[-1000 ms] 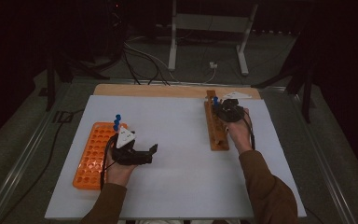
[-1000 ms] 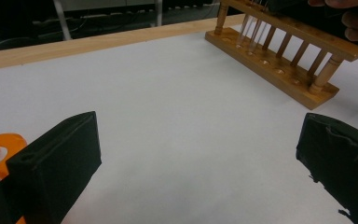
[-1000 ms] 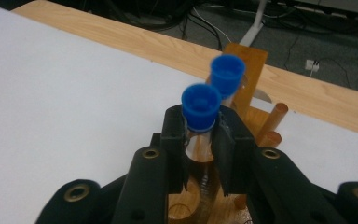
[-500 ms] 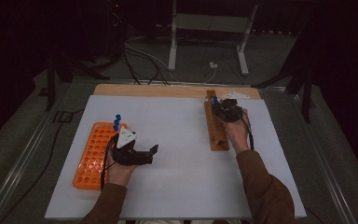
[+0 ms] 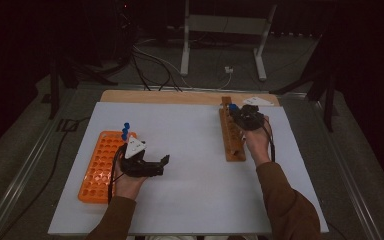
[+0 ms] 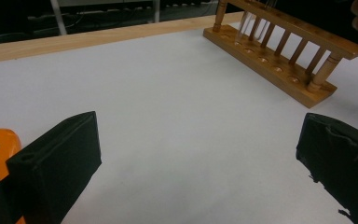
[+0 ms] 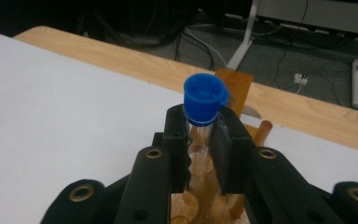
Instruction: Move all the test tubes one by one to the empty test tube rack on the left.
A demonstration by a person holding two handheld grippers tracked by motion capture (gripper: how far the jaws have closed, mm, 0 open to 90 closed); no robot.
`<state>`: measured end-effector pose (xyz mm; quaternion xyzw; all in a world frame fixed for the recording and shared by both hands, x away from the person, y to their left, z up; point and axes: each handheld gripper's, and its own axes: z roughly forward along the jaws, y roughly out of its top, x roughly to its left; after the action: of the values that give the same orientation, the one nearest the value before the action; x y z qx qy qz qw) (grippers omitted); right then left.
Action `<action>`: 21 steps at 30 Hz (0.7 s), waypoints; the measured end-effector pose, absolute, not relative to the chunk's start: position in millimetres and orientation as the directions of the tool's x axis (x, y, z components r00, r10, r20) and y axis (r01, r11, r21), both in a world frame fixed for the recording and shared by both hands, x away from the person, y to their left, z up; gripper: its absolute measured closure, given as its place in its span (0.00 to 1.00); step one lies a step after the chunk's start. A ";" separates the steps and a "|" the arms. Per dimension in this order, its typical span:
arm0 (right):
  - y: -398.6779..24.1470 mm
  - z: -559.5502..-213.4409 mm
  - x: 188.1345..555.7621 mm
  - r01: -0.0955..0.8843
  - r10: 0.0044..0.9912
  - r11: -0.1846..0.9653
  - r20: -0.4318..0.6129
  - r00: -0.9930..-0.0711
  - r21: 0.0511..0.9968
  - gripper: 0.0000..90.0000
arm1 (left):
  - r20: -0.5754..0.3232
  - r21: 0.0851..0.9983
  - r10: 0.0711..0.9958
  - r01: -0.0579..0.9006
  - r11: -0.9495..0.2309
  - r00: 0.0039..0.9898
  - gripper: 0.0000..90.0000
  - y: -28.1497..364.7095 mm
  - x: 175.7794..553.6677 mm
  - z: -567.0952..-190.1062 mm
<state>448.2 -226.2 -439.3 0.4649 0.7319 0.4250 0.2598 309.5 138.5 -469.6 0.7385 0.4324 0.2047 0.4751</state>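
One light, slick, breakable tube (image 7: 200,135) is standing at the rack's (image 5: 231,137) far end, where the right gripper (image 7: 201,140) is clamping it just under its blue cap (image 7: 205,97), while the left gripper (image 6: 200,158) is gaping empty.

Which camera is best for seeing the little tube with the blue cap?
The right gripper view: the blue-capped tube sits close up, clamped between the right gripper jaws over the wooden rack. The high view shows a tiny blue dot. The left gripper view shows clear tubes, caps cut off.
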 end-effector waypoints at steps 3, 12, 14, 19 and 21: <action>-229.0 -433.7 445.5 0.445 0.902 0.202 0.012 -0.432 0.872 0.85 | -0.110 0.878 0.833 0.445 -0.174 0.542 0.01 138.5 309.8 -470.0; -232.6 -410.7 435.5 0.389 0.893 0.205 -0.009 -0.450 0.898 0.85 | -0.116 0.878 0.832 0.448 -0.169 0.542 0.01 138.4 310.4 -470.7; -233.4 -405.4 433.2 0.376 0.890 0.203 -0.011 -0.456 0.904 0.85 | -0.116 0.878 0.831 0.447 -0.170 0.544 0.01 138.6 310.3 -470.5; -233.4 -395.1 425.7 0.348 0.880 0.209 -0.022 -0.474 0.914 0.85 | -0.122 0.879 0.829 0.448 -0.166 0.546 0.01 137.9 310.4 -470.4; -232.7 -392.7 422.3 0.342 0.875 0.204 -0.014 -0.484 0.917 0.85 | -0.122 0.880 0.827 0.446 -0.166 0.549 0.01 137.5 310.4 -470.1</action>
<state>422.3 -232.7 -392.7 0.4211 0.7222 0.4696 0.2838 310.4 137.5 -470.1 0.7373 0.4315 0.1982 0.4806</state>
